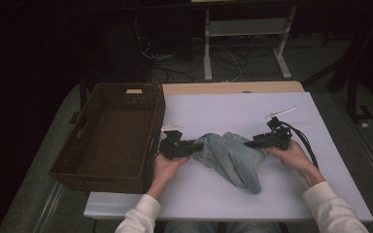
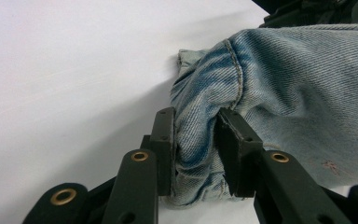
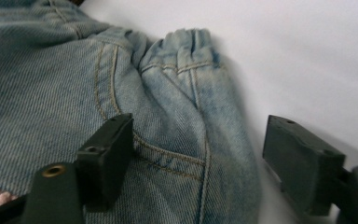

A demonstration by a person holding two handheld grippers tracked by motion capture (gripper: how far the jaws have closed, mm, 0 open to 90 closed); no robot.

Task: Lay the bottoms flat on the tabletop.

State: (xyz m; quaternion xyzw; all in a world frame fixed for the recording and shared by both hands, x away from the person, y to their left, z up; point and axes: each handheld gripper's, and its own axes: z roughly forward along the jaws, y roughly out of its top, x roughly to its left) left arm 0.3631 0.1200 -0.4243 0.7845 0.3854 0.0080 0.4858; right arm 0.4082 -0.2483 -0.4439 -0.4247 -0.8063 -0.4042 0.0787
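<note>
Crumpled pair of faded light-blue denim jeans [image 1: 230,156] lies mid white worktop [image 1: 291,194], just right of the dark brown woven wicker basket [image 1: 110,136]. Left tongs [image 2: 196,149] clenched on a bunched fold of the denim at its left end, pads pressing cloth from both sides. Right tongs [image 3: 196,158] spread wide at the garment's right end, straddling a seamed edge; one jaw lies on the fabric, the other sits clear over the worktop, no grip.
</note>
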